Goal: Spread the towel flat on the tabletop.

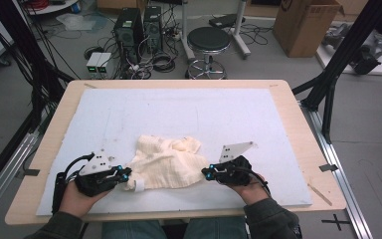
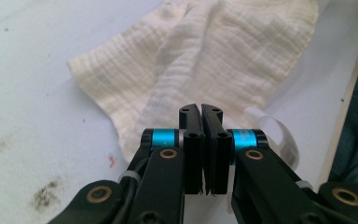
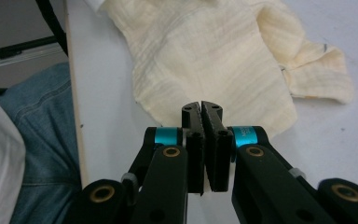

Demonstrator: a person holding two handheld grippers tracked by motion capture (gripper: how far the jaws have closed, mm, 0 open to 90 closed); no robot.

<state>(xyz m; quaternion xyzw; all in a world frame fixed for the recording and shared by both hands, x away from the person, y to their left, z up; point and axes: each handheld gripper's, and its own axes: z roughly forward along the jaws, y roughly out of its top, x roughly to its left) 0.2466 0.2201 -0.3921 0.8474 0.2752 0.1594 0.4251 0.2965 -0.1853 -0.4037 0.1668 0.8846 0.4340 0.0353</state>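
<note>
A crumpled cream cloth (image 1: 165,162) lies on the white mat (image 1: 179,107), toward the near edge. My left gripper (image 1: 127,175) is at the cloth's left corner, beside a small white loop tag (image 1: 139,186). In the left gripper view the left gripper (image 2: 200,108) has its jaws pressed together over the cloth (image 2: 214,60), with no fabric between them, and the tag (image 2: 276,133) lies to their right. My right gripper (image 1: 205,173) sits at the cloth's right corner. In the right gripper view the right gripper (image 3: 202,106) is shut and empty, just short of the cloth (image 3: 205,51).
The mat covers a wooden table (image 1: 298,124). Its near edge (image 3: 74,93) is close to both hands, with the person's jeans (image 3: 37,121) below it. Behind the table are a black stool (image 1: 208,40), computer towers (image 1: 129,25), cables and a cardboard box (image 1: 303,22).
</note>
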